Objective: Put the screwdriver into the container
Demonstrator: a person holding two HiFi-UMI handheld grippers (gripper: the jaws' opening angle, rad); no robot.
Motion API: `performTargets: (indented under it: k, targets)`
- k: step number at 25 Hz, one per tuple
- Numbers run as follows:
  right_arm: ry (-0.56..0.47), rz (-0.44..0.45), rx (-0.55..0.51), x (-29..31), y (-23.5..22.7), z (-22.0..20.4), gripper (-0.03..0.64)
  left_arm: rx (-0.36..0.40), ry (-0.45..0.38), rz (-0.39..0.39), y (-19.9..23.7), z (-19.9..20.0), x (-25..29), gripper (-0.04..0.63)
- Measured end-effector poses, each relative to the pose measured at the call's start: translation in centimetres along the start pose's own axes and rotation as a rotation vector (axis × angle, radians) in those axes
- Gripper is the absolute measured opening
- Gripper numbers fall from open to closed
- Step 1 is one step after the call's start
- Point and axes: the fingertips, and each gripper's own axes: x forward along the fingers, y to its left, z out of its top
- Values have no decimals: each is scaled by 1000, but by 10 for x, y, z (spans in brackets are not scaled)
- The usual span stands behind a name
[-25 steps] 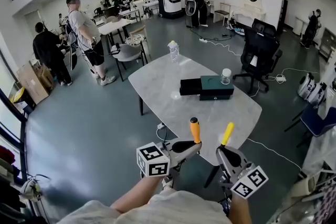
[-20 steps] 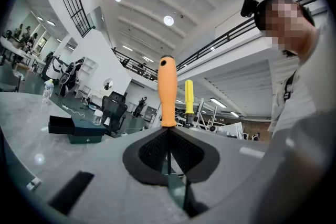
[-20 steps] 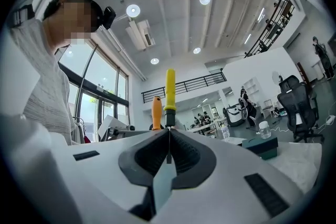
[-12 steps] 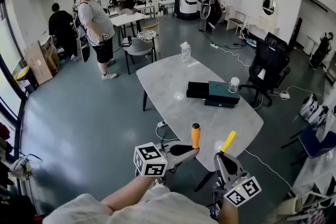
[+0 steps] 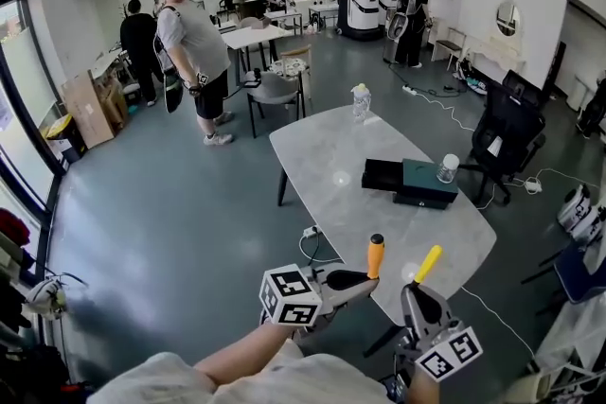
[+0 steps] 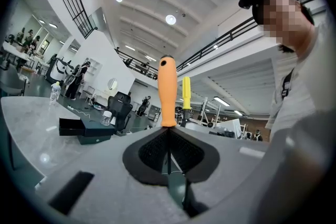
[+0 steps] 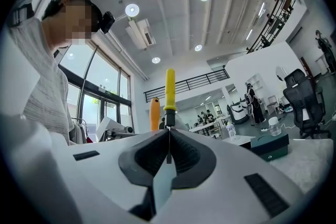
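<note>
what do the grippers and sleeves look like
Both the left gripper and right gripper have pale grey shells with black ribbed pads at the jaws. Each carries a white cube printed with black square markers. No cables show. The person wears a light grey top.

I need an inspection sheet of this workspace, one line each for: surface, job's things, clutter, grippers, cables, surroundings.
Surface: grey table, mostly bare.
Job's things: orange screwdriver and yellow screwdriver, both held handle up near the table's near edge; dark box on the table, its drawer seemingly pulled out.
Clutter: jar on the box; water bottle at the table's far end.
Grippers: left gripper shut on the orange screwdriver; right gripper shut on the yellow screwdriver.
Cables: white cable on the floor under the table; another cable beyond it.
Surroundings: office chair; person standing far off.
</note>
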Motion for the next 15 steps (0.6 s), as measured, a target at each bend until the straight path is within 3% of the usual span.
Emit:
performTargets:
  k: [6,15]
  targets:
    - [16,-23,2,52,-7,-14,15,-11,-4,-19,47,11,-24,18]
    - [11,-57,11,182,-5,-32,15,-28,-1,-68,151,48,-87,18]
